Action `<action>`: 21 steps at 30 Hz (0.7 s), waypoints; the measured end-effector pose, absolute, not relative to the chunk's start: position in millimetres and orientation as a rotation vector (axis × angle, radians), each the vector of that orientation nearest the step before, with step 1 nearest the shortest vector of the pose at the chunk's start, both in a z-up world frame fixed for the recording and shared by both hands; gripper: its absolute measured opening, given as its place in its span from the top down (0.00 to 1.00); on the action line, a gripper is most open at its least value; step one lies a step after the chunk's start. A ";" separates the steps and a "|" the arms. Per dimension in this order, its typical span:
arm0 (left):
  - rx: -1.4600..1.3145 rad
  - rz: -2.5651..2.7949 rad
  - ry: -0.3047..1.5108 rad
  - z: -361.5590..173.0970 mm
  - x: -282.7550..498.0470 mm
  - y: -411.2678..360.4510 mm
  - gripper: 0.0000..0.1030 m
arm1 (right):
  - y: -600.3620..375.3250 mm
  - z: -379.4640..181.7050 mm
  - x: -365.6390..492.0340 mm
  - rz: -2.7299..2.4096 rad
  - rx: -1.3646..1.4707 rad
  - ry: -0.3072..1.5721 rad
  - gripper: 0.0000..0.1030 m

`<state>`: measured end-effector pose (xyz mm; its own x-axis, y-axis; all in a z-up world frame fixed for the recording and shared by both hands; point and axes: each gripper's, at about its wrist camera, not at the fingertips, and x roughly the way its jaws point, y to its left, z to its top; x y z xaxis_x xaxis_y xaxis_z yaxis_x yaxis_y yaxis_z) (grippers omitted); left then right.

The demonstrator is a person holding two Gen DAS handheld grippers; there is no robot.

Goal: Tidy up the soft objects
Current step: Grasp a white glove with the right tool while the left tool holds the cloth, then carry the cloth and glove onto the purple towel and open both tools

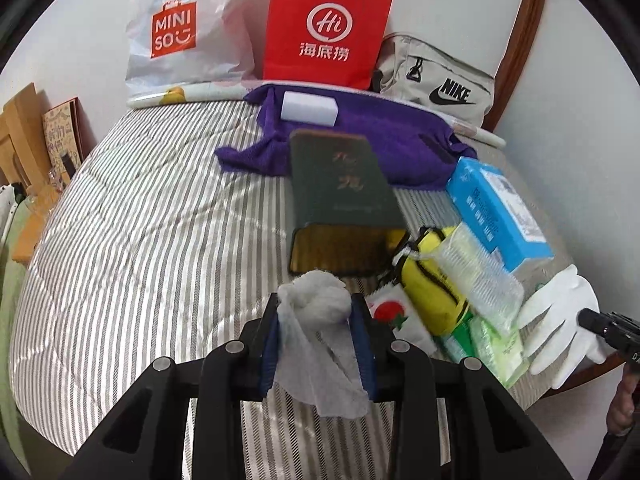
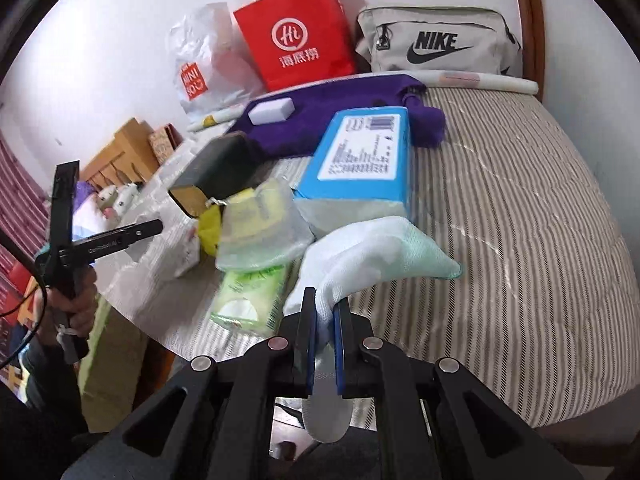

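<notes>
Left wrist view: the left gripper (image 1: 316, 328) is clamping a crumpled white tissue wad (image 1: 314, 300), its knotted, bunched top sitting between the blue pads (image 1: 362, 344) while a thin, wrinkled tail is hanging down below the fingers. The wad is being held above the striped bed cover (image 1: 140, 240), just in front of the open end of a dark green tin (image 1: 344, 204) lying on the bed.

Right wrist view: the right gripper (image 2: 324, 332) is pinching the cuff of a white glove (image 2: 372, 252), the soft knit body draping forward and rightward over the bed, its far tip showing a pale green tint. The glove is hanging just beside a green wipes pack (image 2: 252, 300) and in front of a blue box (image 2: 360, 160).

Background: a purple towel (image 2: 320, 116) carrying a white sponge block (image 2: 272, 111) is lying near the red paper bag (image 2: 296, 36) and grey Nike pouch (image 2: 432, 44).
</notes>
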<state>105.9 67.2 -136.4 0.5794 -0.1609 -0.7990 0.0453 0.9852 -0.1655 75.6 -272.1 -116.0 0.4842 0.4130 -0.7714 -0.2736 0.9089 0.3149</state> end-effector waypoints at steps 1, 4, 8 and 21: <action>-0.131 -0.124 0.944 -133.9 107.5 66.5 0.70 | -271.3 -113.1 76.9 0.419 0.154 0.975 0.93; -0.118 -0.132 0.938 -126.9 113.8 64.0 0.70 | -269.0 -104.3 81.3 0.433 0.149 0.957 0.93; -0.117 -0.135 0.936 -118.5 124.4 64.2 0.70 | -266.3 -87.2 88.7 0.481 0.169 0.928 0.93; -0.144 -0.159 0.904 -89.3 187.7 70.1 0.70 | -235.2 -17.4 154.4 0.544 0.063 0.781 0.93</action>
<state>187.7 70.1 -89.3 0.6078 -0.1980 -0.7690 0.0767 0.9785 -0.1914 154.4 -235.2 -17.4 0.5806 0.4882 -0.6516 -0.4426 0.8610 0.2507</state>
